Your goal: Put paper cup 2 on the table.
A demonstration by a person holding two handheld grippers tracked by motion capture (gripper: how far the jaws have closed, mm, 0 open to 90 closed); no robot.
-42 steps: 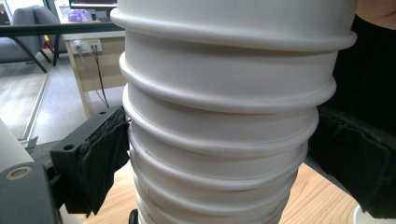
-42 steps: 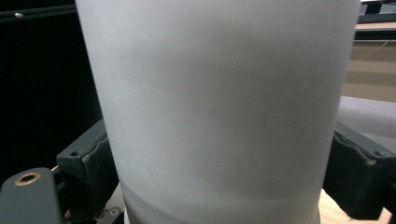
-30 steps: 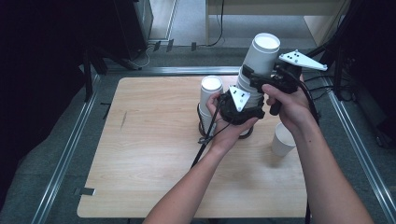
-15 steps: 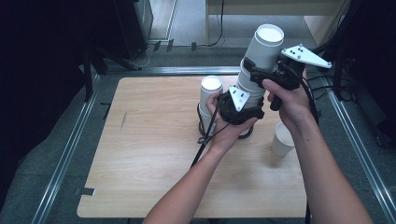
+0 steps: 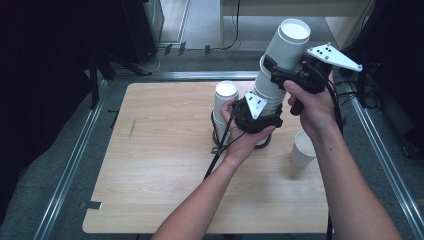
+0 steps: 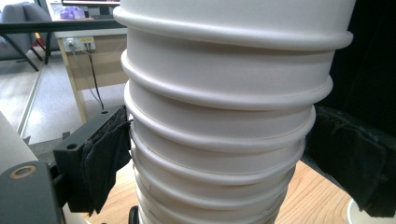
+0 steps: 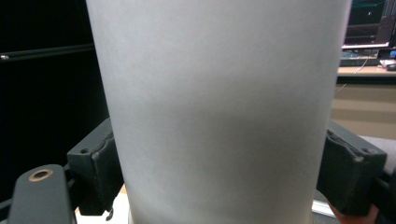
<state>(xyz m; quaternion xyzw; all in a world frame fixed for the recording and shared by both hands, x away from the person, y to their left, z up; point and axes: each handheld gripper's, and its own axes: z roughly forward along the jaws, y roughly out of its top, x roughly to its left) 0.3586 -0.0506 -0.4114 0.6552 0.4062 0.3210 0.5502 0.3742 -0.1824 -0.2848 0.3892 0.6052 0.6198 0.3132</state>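
Above the wooden counter (image 5: 165, 165), our left tongs (image 5: 256, 116) clamp the nested cup stack (image 6: 219, 154) low while our right tongs (image 5: 290, 76) grip the top cup (image 5: 287, 45); we should pull straight along the stack. We count two stacks and one loose cup (image 5: 303, 149).

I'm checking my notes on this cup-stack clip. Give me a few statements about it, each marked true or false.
1. The right tool grips the top cup of the tall stack. True.
2. The left tool clamps the stack's lower part. True.
3. A single cup lies tipped over on the table. False: it stands upright, mouth up.
4. The cups are red. False: they are white.
5. A shorter stack stands beside the tall one. True.
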